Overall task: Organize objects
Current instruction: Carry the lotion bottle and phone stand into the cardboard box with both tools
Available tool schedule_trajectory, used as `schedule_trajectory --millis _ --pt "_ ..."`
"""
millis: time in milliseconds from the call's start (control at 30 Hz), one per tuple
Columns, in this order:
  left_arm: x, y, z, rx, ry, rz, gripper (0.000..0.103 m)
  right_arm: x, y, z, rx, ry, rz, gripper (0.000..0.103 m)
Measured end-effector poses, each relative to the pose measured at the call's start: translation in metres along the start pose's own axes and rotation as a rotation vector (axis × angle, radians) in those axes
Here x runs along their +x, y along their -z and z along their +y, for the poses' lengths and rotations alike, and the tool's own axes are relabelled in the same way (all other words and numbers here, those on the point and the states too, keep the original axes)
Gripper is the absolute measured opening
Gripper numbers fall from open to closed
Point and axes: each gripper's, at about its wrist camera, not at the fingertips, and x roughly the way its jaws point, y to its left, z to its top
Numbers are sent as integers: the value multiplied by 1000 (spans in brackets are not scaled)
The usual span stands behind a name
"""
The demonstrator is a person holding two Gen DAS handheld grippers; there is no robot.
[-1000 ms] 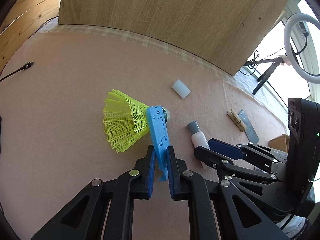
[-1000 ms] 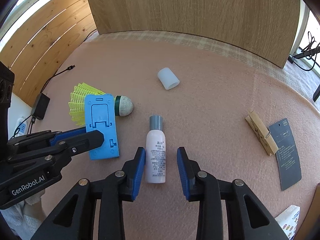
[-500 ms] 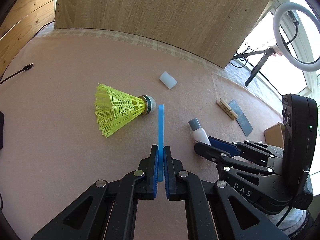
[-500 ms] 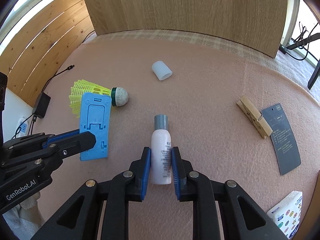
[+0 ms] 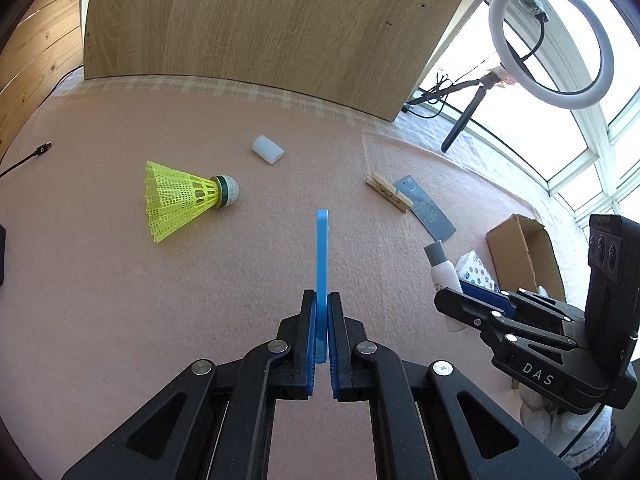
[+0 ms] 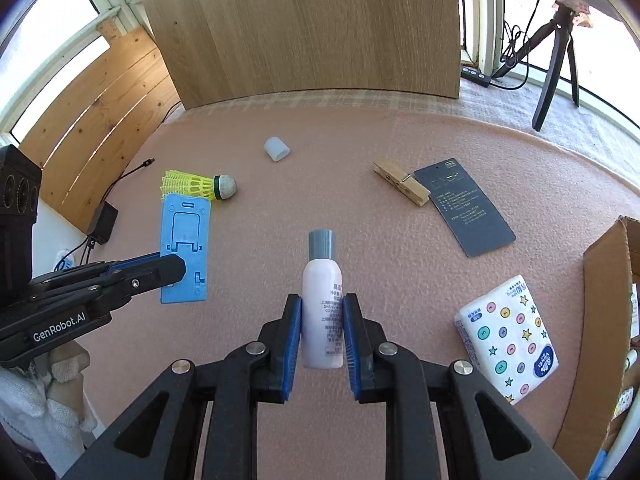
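Observation:
My left gripper point(image 5: 320, 304) is shut on a blue plastic phone stand point(image 5: 321, 252), held edge-on above the pink mat; the stand's flat face shows in the right wrist view point(image 6: 185, 248). My right gripper point(image 6: 322, 312) is shut on a white bottle with a grey cap point(image 6: 323, 296), lifted off the mat; the bottle also shows in the left wrist view point(image 5: 442, 268). A yellow shuttlecock point(image 5: 184, 196) lies on the mat at the left. A small white cap point(image 5: 267, 149), a wooden clothespin point(image 5: 390, 196) and a dark card point(image 5: 424, 210) lie farther back.
An open cardboard box point(image 5: 524, 252) stands at the right, with a tissue pack point(image 6: 506, 336) beside it. A wooden board point(image 5: 260, 32) stands behind the mat. A cable and adapter point(image 6: 102, 220) lie at the left edge. A ring light on a tripod point(image 5: 548, 44) stands by the window.
My right gripper has shut on the bottle and lifted it. Both grippers have pulled back and risen with their objects, and the phone stand has come away from the shuttlecock.

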Motion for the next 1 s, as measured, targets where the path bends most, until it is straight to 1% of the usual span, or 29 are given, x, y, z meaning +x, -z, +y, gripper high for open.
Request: schedule_trajectory --millis 233,467,700,1000 --pt "-3 4 -56 80 60 -2 5 -59 24 -32 66 35 -83 19" --pt "5 10 -117 163 124 16 5 -105 50 -70 143 85 -136 19" --pt "17 19 -179 244 188 43 5 -137 81 -112 226 138 -165 19" --pt "39 39 -255 344 277 106 5 -162 114 -159 314 208 -174 19"
